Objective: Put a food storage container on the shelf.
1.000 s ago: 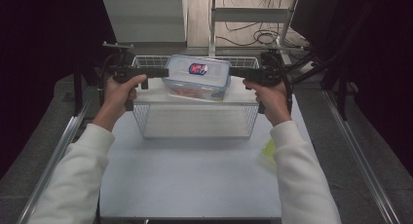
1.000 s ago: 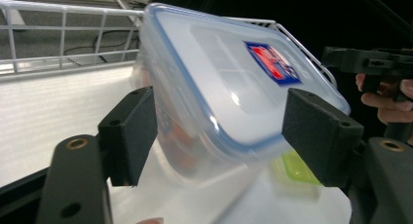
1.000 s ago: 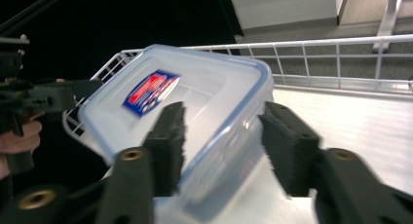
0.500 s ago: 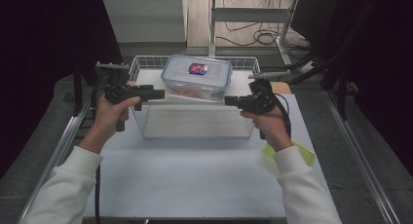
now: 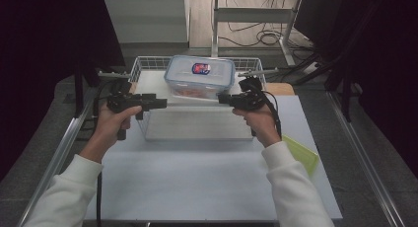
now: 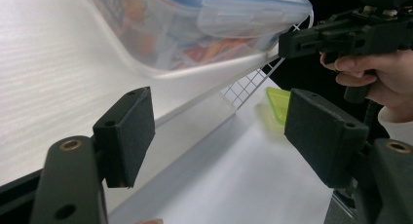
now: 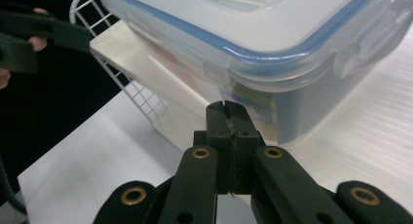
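Both hands have drawn back, the left tool (image 5: pixel 160 103) spread, the right tool (image 5: pixel 222 98) pressed together, leaving the clear blue-rimmed plastic food box (image 5: pixel 199 77) resting on the white wire basket's (image 5: pixel 143 64) white board, apparently delivered.

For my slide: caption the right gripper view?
Shut right claw points at a lidded food container on a white board.

This looks like a lab or test bench set up for recording, not a home. A white table (image 5: pixel 197 182) with metal rails (image 5: pixel 56 155) along its sides stands between dark curtains (image 5: pixel 44 44). Behind it, loose cables (image 5: pixel 256 34) lie across a bare wooden floor (image 5: pixel 199 19) beside a metal stand (image 5: pixel 246 15).
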`<state>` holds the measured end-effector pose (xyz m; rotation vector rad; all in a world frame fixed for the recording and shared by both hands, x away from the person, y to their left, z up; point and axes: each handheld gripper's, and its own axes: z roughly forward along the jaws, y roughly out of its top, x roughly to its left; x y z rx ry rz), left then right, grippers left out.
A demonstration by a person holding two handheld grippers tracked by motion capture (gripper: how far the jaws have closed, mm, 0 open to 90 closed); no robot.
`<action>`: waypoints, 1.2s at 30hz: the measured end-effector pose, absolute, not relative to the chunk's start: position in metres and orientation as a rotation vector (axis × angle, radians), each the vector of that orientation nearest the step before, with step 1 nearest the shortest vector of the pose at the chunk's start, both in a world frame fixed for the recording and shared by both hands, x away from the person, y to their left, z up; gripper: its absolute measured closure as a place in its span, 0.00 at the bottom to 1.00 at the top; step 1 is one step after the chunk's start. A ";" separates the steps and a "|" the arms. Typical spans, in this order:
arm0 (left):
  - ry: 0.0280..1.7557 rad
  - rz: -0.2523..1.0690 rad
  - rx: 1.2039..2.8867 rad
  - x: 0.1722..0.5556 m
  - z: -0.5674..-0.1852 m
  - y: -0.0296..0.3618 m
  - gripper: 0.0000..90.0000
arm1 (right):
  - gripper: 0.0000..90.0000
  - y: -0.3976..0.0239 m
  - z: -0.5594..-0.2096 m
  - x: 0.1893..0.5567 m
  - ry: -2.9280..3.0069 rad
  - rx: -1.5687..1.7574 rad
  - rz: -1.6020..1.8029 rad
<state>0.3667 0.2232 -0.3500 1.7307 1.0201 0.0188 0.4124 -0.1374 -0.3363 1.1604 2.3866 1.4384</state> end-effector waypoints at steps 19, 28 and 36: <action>1.033 0.021 1.734 0.356 -0.358 0.224 0.28 | 0.99 -0.150 -0.339 0.413 2.333 1.198 1.490; 0.987 -0.022 1.740 0.323 -0.375 0.219 0.27 | 0.63 -0.164 -0.348 0.370 2.390 1.095 1.547; 0.971 -0.034 1.784 0.292 -0.413 0.208 0.26 | 0.44 -0.177 -0.380 0.334 2.417 1.111 1.471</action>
